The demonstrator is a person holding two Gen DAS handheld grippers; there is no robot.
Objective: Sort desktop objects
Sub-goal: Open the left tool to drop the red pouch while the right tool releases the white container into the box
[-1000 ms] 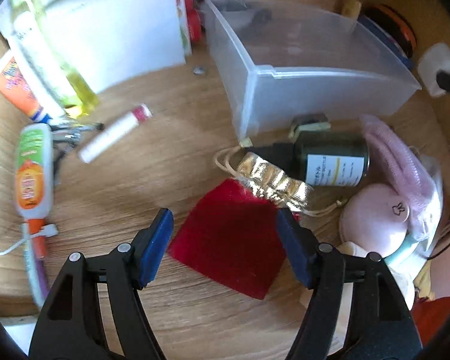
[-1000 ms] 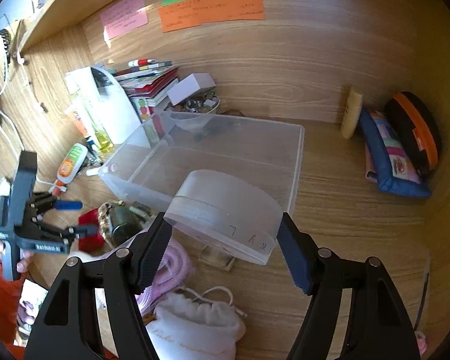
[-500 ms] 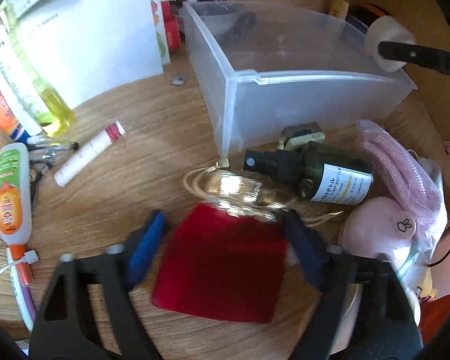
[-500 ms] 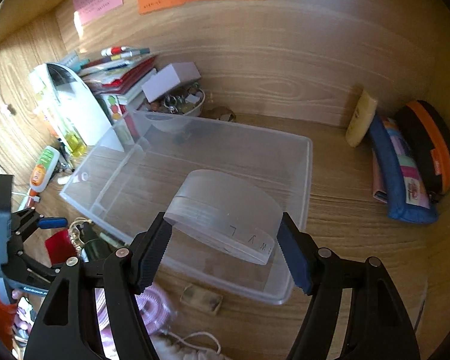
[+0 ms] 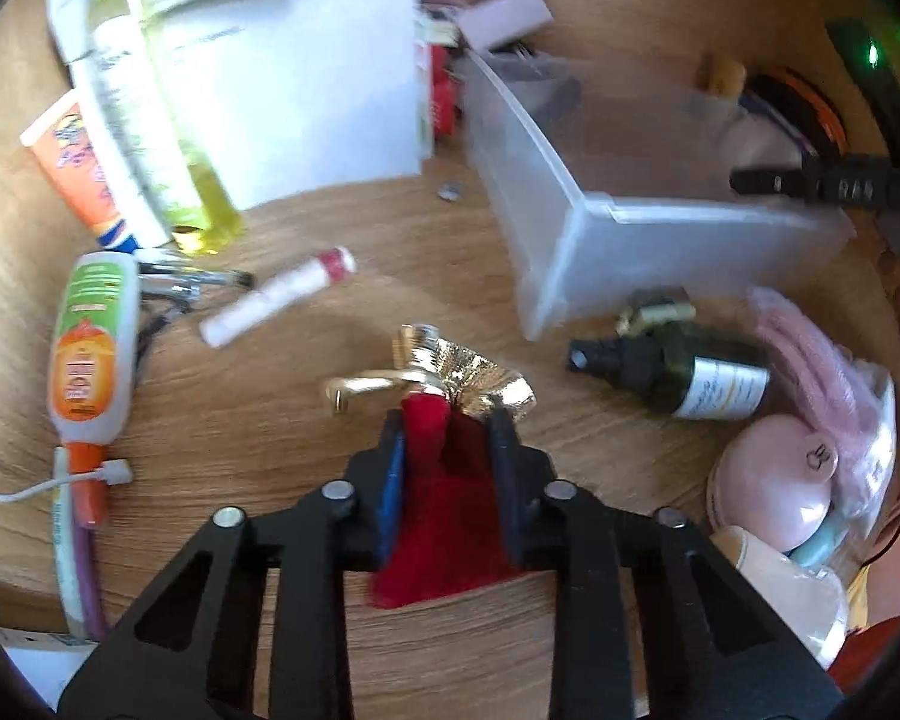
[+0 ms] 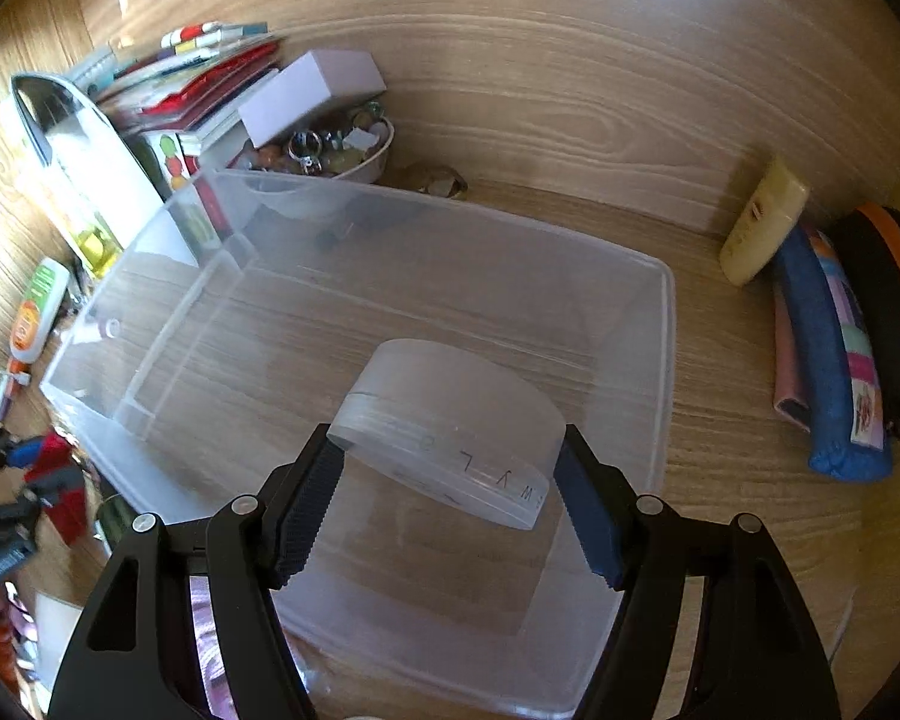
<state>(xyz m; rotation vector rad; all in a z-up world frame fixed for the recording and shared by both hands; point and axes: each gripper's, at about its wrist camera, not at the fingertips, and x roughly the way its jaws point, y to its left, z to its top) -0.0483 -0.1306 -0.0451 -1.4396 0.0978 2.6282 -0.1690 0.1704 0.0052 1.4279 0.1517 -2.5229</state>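
Observation:
My left gripper [image 5: 447, 468] is shut on a red velvet pouch [image 5: 444, 516] with a gold foil top [image 5: 480, 375], bunched up between the fingers over the wooden desk. My right gripper [image 6: 450, 510] is shut on a frosted round plastic jar [image 6: 450, 426] and holds it above the inside of the clear plastic bin [image 6: 660, 372]. The bin's near corner shows in the left wrist view [image 5: 570, 264], with the right gripper over it at the far right.
A dark spray bottle [image 5: 690, 372], pink pouch [image 5: 810, 360] and pink round case [image 5: 774, 480] lie right of the left gripper. Tubes [image 5: 90, 348], a lip balm [image 5: 276, 300] and a white box [image 5: 306, 78] lie left. Pencil cases [image 6: 840, 348] lie right of the bin.
My left gripper has closed on the red pouch and bunched it up. My right gripper has carried the jar forward from outside the bin to over its inside.

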